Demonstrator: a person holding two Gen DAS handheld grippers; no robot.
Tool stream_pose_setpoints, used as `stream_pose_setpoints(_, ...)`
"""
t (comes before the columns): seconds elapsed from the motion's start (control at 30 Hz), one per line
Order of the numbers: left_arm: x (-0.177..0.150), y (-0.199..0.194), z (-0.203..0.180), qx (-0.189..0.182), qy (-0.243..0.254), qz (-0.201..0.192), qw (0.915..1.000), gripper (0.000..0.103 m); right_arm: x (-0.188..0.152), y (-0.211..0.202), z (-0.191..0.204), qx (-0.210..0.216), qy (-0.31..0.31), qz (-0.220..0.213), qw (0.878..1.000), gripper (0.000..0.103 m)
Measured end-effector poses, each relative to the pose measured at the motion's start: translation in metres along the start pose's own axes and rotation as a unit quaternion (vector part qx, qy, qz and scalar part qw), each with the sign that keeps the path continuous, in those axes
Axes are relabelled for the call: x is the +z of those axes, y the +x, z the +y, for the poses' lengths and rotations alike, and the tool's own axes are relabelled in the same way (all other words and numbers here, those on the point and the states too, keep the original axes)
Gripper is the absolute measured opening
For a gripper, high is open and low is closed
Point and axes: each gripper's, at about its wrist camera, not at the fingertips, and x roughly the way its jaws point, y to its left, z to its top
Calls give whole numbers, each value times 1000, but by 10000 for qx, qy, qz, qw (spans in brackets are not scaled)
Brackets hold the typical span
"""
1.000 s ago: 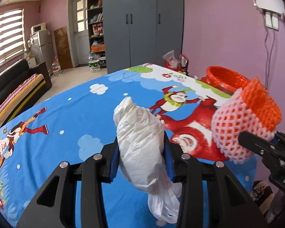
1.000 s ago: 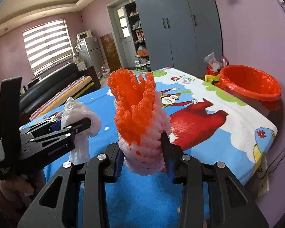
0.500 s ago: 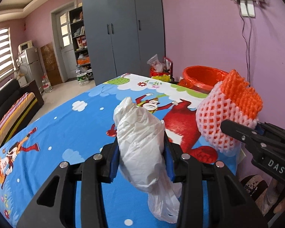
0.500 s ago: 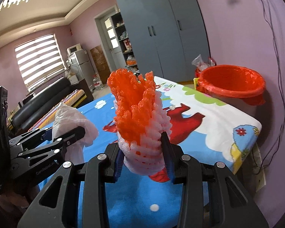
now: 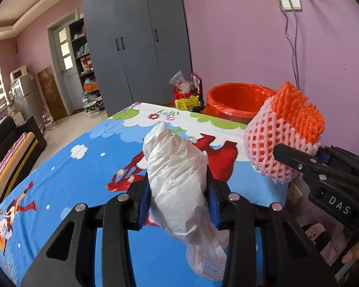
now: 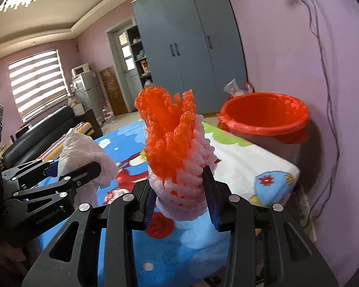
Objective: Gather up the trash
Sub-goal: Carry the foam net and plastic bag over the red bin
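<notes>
so both pieces are picked up: left gripper [image 5: 177,205] clamps the crumpled white plastic bag [image 5: 179,191], right gripper [image 6: 179,203] squeezes the orange-and-white foam fruit net [image 6: 174,157]; dropping them in the red-lined bin [image 6: 263,117] off the table's far corner is left.

Crinkled plastic, foam mesh, printed cloth

The plastic bag [image 5: 177,181] looked thin, white and wrinkled; the foam fruit nets [image 6: 174,153] were coarse, matt; the bin liner [image 6: 263,117] glossy; the tablecloth [image 5: 83,167] smooth.

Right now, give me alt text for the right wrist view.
The right gripper holds orange-and-white foam fruit netting upright, jaws closed on it, above a cartoon-print tablecloth. An orange-lined trash bin stands ahead right; the left gripper holds a crumpled white plastic bag.
</notes>
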Motion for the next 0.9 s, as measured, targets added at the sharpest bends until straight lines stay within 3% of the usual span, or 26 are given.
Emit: stream_pose_setpoints(0.9, 75, 90, -77, -850, 470, -37, 9953, 39, 41, 23, -127, -1005, 321, -200, 9942, 37)
